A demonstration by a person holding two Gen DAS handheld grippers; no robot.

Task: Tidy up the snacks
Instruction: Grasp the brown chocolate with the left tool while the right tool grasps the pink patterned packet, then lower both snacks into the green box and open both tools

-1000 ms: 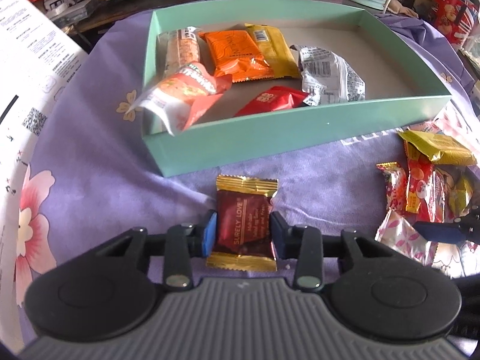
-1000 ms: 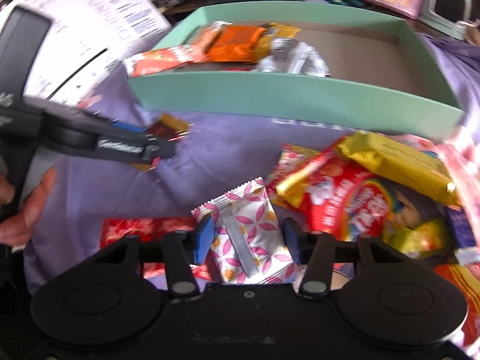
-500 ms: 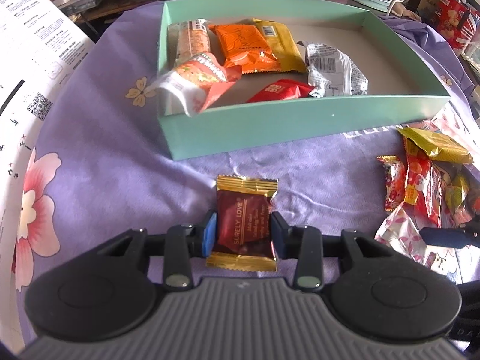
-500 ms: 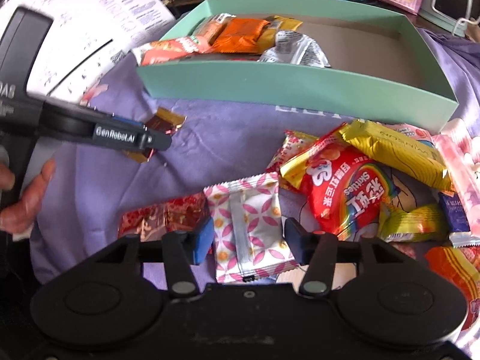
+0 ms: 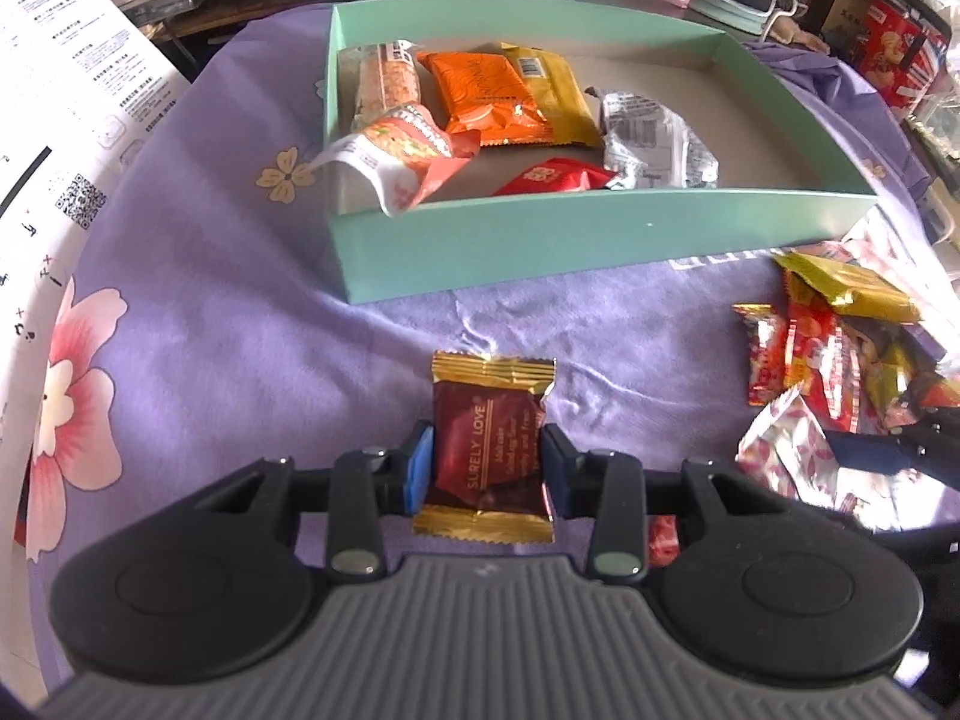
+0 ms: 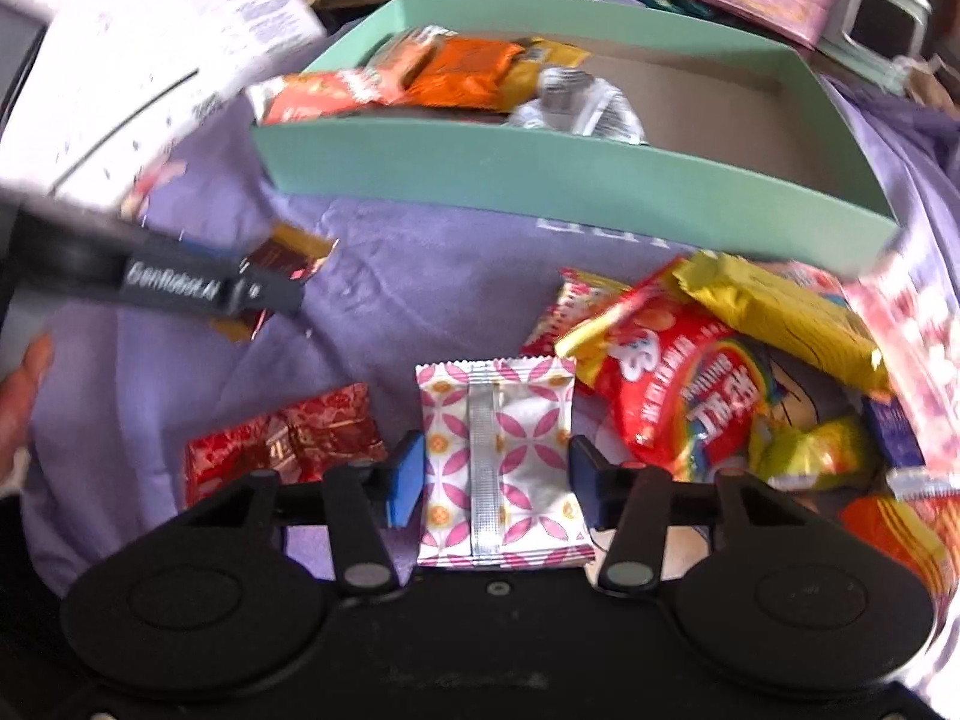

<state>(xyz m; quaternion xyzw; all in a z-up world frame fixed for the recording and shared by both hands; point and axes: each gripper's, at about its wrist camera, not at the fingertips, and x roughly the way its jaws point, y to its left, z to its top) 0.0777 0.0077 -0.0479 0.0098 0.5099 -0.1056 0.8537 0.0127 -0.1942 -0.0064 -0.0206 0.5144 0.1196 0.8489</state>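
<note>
Both grippers are gripping snack packets over the purple flowered cloth, short of the mint-green cardboard tray.

Compared with a second ago, the mint-green cardboard tray (image 5: 600, 240) is appearing closer to the left gripper (image 5: 487, 463), and the pink-and-white patterned foil packet (image 6: 498, 462) is now sitting squarer between the right gripper (image 6: 495, 483)'s jaws. The left gripper's jaws are standing narrow, pressing both sides of the dark red, gold-edged chocolate packet (image 5: 487, 450) above the purple flowered cloth (image 5: 240, 360). The right gripper's jaws are closing, somewhat wider, with the patterned packet between them and both pads at its edges. The loose pile of red and yellow snack packets (image 6: 720, 372) is lying just right of it; several packets are already lying in the tray.
</note>
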